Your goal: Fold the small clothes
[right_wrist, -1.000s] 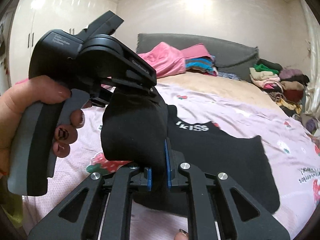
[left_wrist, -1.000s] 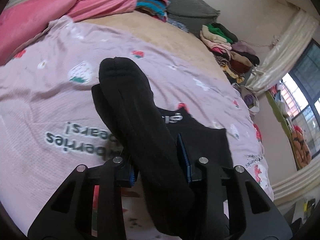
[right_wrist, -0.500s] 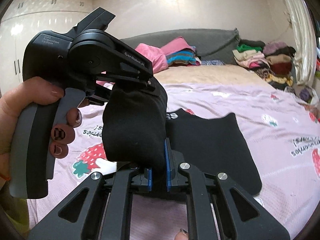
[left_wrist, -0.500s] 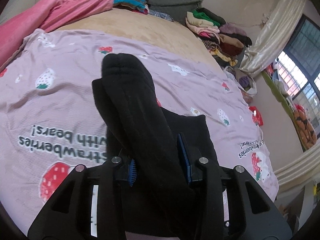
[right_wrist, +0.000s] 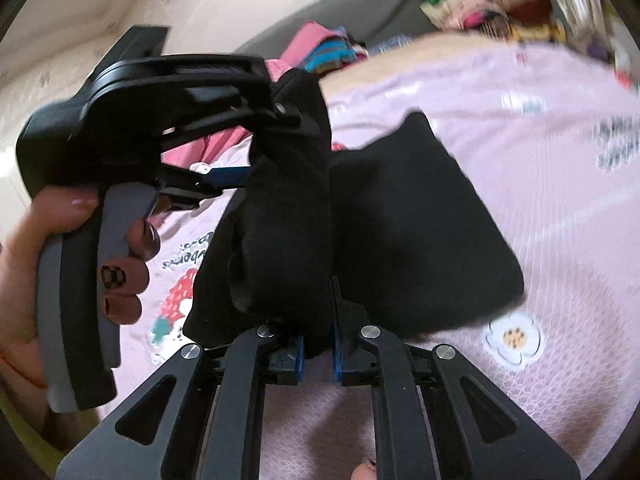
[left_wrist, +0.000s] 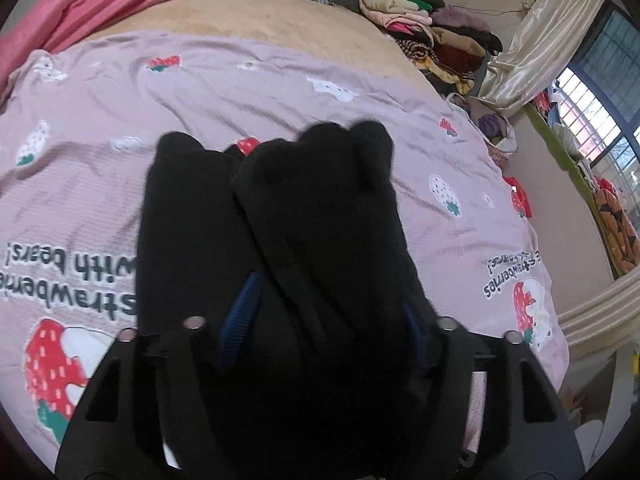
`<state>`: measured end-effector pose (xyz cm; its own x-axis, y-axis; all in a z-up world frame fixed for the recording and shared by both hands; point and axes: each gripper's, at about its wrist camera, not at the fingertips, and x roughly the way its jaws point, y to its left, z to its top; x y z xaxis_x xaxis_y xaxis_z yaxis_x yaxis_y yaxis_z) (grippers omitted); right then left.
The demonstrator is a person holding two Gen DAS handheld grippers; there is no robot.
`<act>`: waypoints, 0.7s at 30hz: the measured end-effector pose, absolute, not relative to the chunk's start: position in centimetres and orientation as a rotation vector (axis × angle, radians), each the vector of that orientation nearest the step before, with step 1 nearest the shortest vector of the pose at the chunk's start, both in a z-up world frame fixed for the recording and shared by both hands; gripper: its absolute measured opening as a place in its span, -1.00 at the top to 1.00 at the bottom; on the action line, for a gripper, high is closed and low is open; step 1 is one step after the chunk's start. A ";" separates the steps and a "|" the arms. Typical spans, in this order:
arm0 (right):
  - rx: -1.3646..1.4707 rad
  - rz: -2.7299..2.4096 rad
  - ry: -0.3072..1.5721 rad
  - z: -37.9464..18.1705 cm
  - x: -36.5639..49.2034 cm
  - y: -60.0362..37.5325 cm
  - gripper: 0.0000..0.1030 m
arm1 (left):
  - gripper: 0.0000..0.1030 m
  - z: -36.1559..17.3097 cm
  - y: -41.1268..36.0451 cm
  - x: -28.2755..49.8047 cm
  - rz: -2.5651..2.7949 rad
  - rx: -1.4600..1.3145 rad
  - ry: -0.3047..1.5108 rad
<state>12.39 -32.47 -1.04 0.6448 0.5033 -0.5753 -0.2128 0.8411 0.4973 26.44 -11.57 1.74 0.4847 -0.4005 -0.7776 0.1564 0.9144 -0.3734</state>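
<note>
Both my claws pinch the same black garment (left_wrist: 320,240), lifted over the bed (left_wrist: 280,92); its lower part lies on the pink sheet (right_wrist: 540,200). Right claw (right_wrist: 318,344) is pressed together on a thick bunched edge. Left claw (left_wrist: 320,320) is buried in cloth, pads apart with fabric clamped between, I judge. Risks: the bunch slips from the right pads when I pull; layers drag crooked across the sheet, giving a lopsided fold; the claws sit close and could knock.
</note>
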 end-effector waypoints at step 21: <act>0.486 0.496 0.967 0.7 20.3 -33.9 -0.20 | -0.54 -1.0 -5.0 21.5 -0.213 -0.215 0.905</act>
<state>20.33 -33.94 0.66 0.4764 0.5951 -0.6472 -0.1780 0.7861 0.5919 21.46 -5.03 -1.04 0.5994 -0.2725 -0.7526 0.0920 0.9575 -0.2734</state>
